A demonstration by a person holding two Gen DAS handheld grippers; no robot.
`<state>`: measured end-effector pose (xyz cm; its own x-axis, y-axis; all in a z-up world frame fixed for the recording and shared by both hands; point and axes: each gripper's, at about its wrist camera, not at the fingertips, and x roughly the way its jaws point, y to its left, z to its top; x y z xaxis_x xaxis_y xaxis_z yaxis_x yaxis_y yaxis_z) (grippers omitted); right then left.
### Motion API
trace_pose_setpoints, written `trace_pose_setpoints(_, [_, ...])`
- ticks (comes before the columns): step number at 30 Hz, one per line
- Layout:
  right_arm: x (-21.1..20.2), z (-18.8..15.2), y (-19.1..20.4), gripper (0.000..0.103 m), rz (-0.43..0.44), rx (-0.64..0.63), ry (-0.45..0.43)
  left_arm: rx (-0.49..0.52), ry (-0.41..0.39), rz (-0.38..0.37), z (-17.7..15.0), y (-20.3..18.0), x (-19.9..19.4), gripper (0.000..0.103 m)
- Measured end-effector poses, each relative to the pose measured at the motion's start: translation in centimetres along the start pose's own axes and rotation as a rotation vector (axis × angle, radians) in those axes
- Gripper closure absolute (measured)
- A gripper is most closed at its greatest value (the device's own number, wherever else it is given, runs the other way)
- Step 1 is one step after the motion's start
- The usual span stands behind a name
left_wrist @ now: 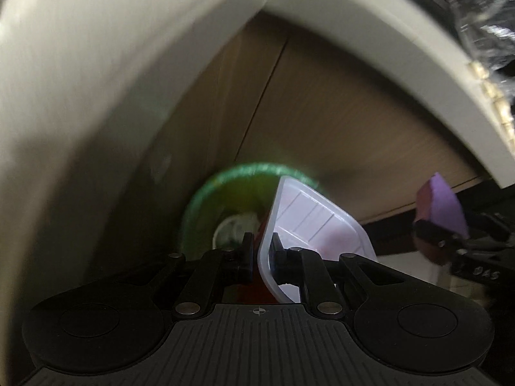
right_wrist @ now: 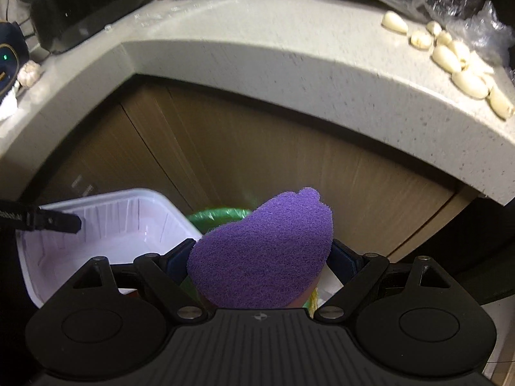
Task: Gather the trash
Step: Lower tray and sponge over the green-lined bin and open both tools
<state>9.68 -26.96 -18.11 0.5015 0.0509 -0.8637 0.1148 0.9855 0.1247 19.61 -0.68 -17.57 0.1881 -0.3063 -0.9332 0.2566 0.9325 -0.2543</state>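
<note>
My left fingers point(left_wrist: 260, 254) pinched the white tray point(left_wrist: 309, 222), my right fingers point(right_wrist: 259, 259) clamped the purple sponge point(right_wrist: 267, 251); next, I judged, tipping over the green-lined bin point(left_wrist: 231, 189).

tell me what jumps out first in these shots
The purple sponge clamped in the right gripper fills the right wrist view. The left gripper pinches a white tray by its rim, above a green-lined bin. Peeled garlic lies on the counter, upper right.
</note>
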Motion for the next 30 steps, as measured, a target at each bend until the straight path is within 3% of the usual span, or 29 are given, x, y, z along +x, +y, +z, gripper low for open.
trace_pose_setpoints(4, [1.3,0.3,-0.2,0.016,0.004,-0.03,0.039,-0.061,0.084,0.03,-1.1,1.1,3.6,0.09])
trace_pose_setpoints(6, [1.8,0.2,-0.4,0.016,0.002,-0.058,0.053,-0.014,0.085,0.135,-1.9,0.9,5.1,0.089])
trace_pose_setpoints(7, [2.2,0.2,-0.4,0.016,0.003,-0.071,0.06,-0.018,0.102,0.149,-2.3,1.1,6.0,0.088])
trace_pose_setpoints(9, [3.0,0.1,-0.6,0.016,0.008,-0.095,0.078,-0.083,0.145,0.145,-3.1,1.8,7.8,0.09])
trace_pose_setpoints(13, [5.7,-0.9,-1.2,0.016,0.015,-0.132,0.141,-0.09,0.183,0.164,-4.8,1.7,11.5,0.09])
trace_pose_setpoints(17, [8.5,-2.1,-1.6,0.016,0.034,-0.149,0.202,-0.103,0.122,0.191,-5.1,1.0,16.3,0.089])
trace_pose_setpoints(23, [12.9,-4.0,-1.4,0.016,0.026,-0.239,0.23,-0.116,-0.079,0.201,-3.3,0.6,23.4,0.09])
trace_pose_setpoints(24, [13.6,-4.3,-1.5,0.016,0.029,-0.243,0.232,-0.091,-0.085,0.217,-3.2,0.5,25.1,0.089])
trace_pose_setpoints(27, [15.8,-5.2,-1.7,0.016,0.035,-0.246,0.26,-0.147,0.033,0.192,-2.8,2.0,29.9,0.083])
trace_pose_setpoints(30, [17.0,-5.9,-1.5,0.016,0.028,-0.282,0.268,-0.149,0.046,0.197,-2.6,2.2,30.3,0.083])
